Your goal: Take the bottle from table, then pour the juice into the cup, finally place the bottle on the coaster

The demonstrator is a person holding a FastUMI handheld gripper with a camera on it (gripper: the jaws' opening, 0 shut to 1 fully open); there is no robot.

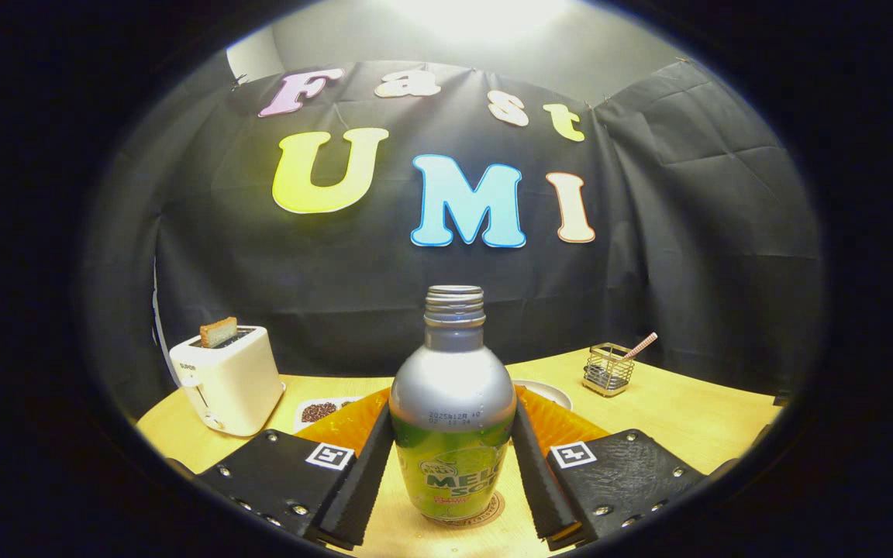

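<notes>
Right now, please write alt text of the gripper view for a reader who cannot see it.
An uncapped bottle stands upright on a coaster between the gripper fingers, which flank it closely. Beyond, on the wooden table, are a toaster and a wire basket.

Cloth-walled booth, toaster (228, 377) on table (687, 418).
</notes>
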